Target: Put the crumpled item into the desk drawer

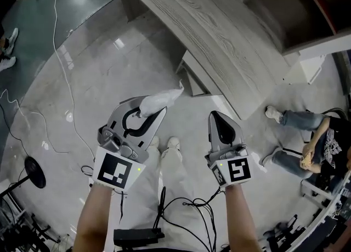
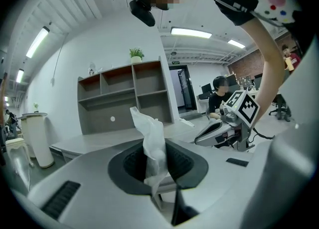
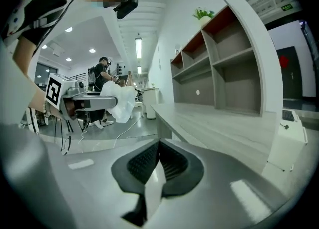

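Grip is the point here. The left tool (image 2: 157,165) has its jaws part-way closed on the crumpled item (image 2: 151,140), a white wad of tissue or thin film. It is pinched low, so most of it stands up and out past the pads. Held that way it looks secure in the air, and I judge its free end could go into a drawer first.

The item is off every surface, in front of the person's body, near the desk (image 1: 219,31) but not over it. The right tool (image 3: 158,160) is fully closed with nothing between its jaws. It hangs just right of the left one at much the same height, probably kept free to pull a drawer open. Under the desk's near edge sits a pale boxy unit (image 1: 196,78), which may be the drawer. Whether it is open I cannot tell.

By count there are two tools, one crumpled item and one desk. One shelf unit (image 2: 124,96) stands at the desk's far side, with one small plant (image 2: 136,53) on top. One seated person (image 1: 312,141) is at the far right, well apart from the tools. Several cables (image 1: 63,70) trail across the floor (image 1: 109,70) to the left and near the holder's feet.
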The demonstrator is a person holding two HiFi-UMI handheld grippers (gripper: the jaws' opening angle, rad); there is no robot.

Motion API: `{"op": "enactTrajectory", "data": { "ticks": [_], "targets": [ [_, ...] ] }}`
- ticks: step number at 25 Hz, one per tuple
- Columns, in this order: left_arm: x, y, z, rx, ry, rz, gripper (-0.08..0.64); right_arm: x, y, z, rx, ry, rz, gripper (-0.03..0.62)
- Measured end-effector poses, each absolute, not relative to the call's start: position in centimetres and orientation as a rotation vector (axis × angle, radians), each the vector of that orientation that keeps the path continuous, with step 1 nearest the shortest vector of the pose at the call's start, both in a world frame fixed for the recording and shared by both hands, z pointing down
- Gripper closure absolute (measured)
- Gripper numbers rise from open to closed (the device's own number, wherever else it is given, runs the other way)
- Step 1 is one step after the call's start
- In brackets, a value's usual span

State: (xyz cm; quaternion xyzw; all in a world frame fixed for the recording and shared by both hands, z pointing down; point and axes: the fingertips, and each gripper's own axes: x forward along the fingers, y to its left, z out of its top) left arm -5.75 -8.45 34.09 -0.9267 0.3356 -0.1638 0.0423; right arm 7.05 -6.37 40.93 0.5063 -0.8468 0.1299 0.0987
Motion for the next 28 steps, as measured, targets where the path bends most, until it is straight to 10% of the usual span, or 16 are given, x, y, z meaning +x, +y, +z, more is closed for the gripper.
{"op": "enactTrajectory", "data": {
  "ticks": [28],
  "targets": [
    [-4.9, -11.8, 48.1, -2.89, 1.036, -0.629, 0.497, 10.1, -13.9, 63.5, 1.915, -2.431, 1.263, 0.413]
  ]
}}
